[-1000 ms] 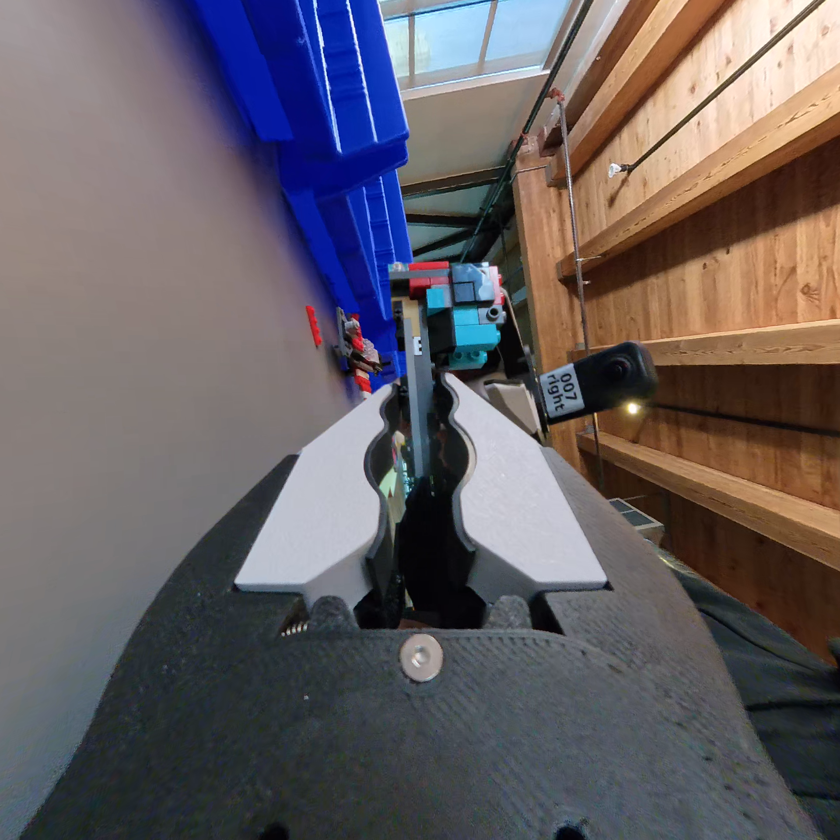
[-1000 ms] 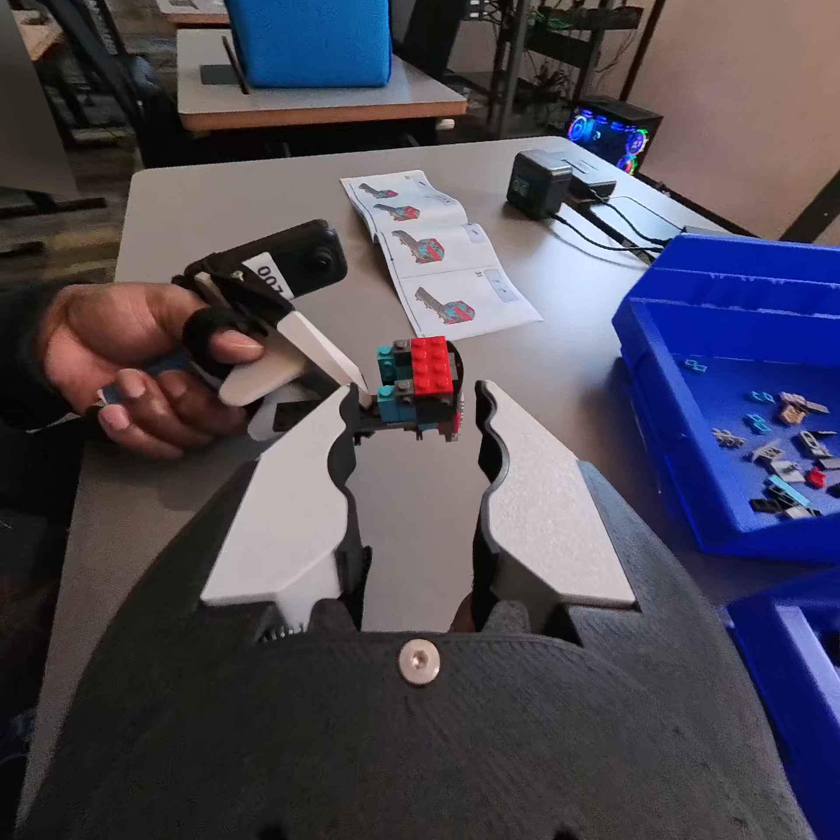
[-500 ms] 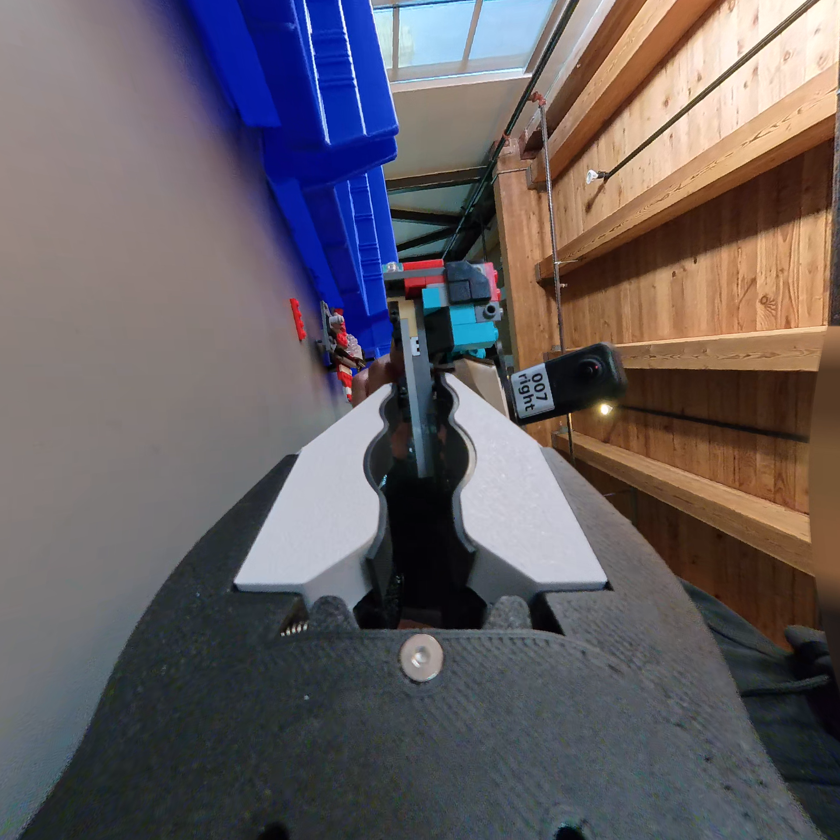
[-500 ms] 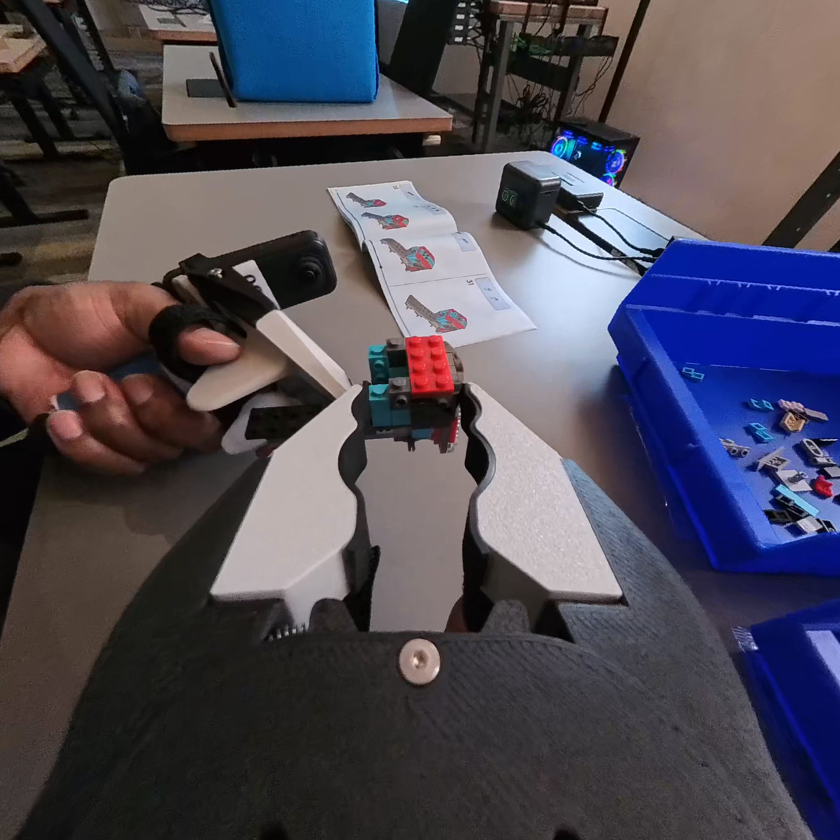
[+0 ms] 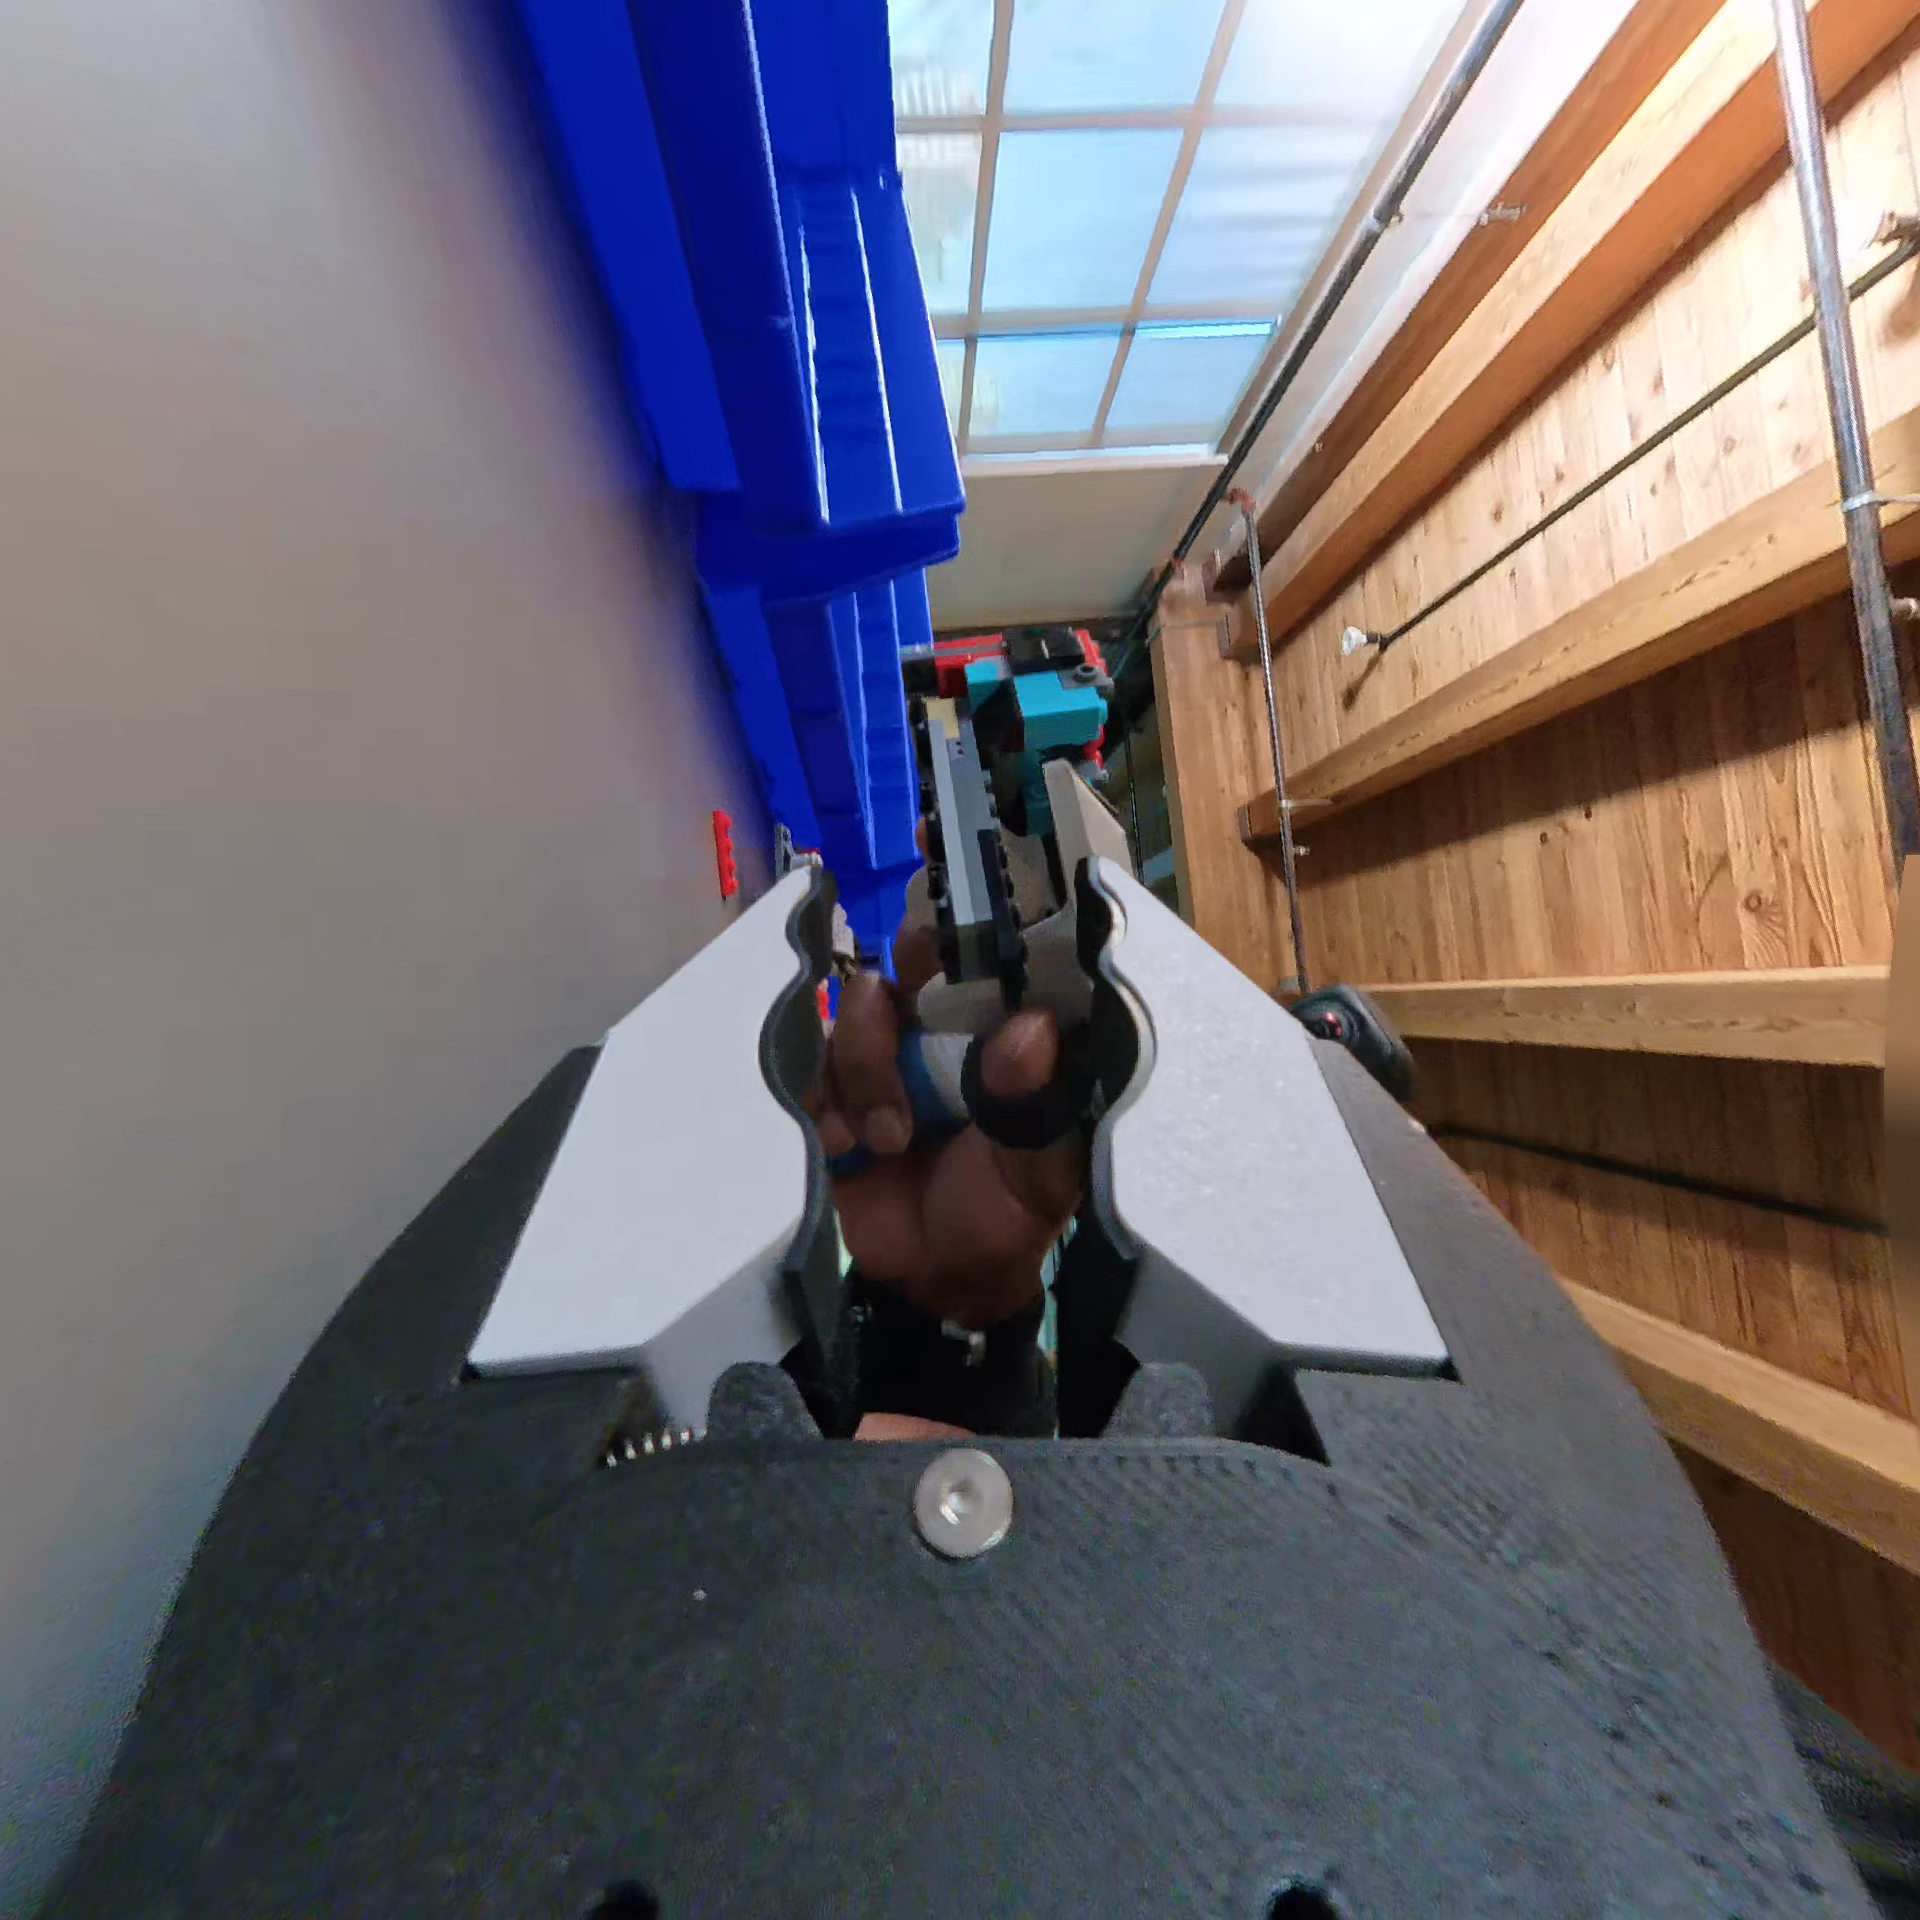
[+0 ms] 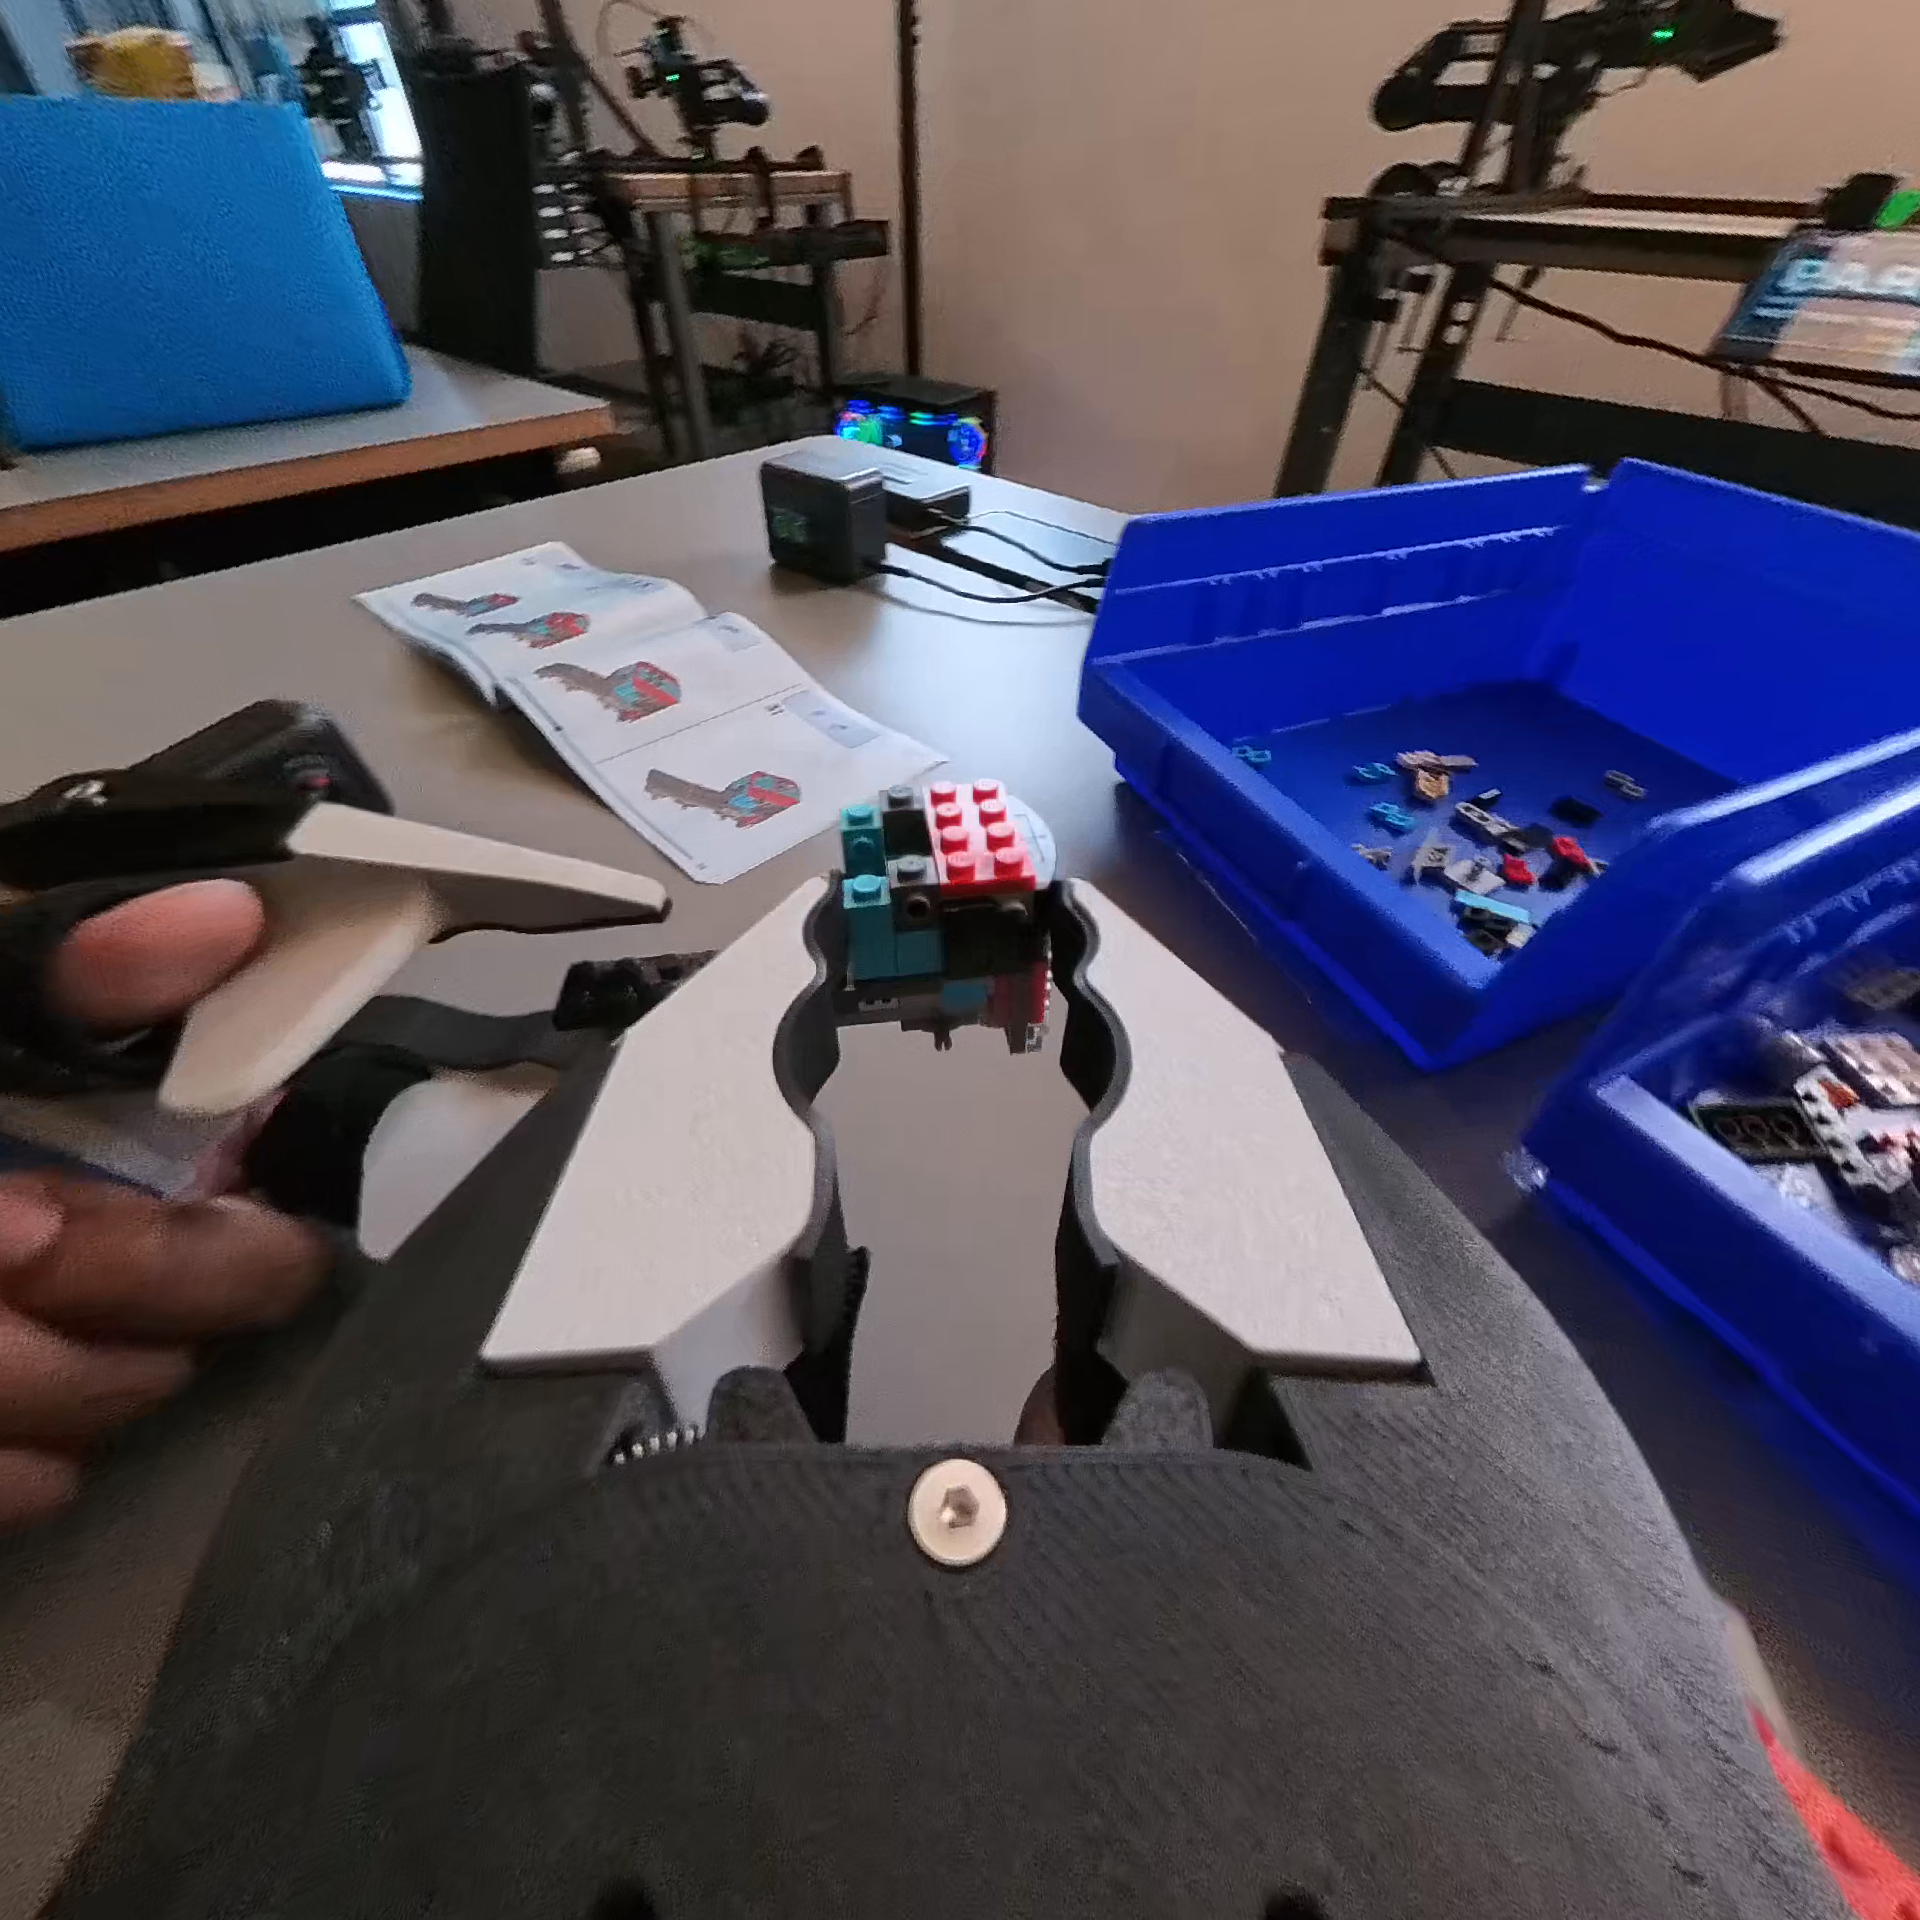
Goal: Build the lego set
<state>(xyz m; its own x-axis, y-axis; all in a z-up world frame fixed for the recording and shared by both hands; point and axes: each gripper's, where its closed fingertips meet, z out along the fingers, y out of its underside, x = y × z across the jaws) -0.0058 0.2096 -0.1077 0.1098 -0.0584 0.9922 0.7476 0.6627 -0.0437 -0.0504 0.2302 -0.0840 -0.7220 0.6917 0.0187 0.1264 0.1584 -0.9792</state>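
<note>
Two grippers: right gripper clamps lego model over table; left gripper jaws apart, empty, beside model.

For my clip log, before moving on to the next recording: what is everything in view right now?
Part-built red, teal and black lego model: one, held above the grey table.
Open white instruction booklet: one, on table behind model.
Blue plastic bins: two, table's right side, holding small loose pieces.
Black power block: one, cabled, far table edge.
Small red brick: one, on table near bins.
Left gripper: open, empty.
Right gripper: shut on model.
Left hand, right hand: each holding its gripper.
</note>
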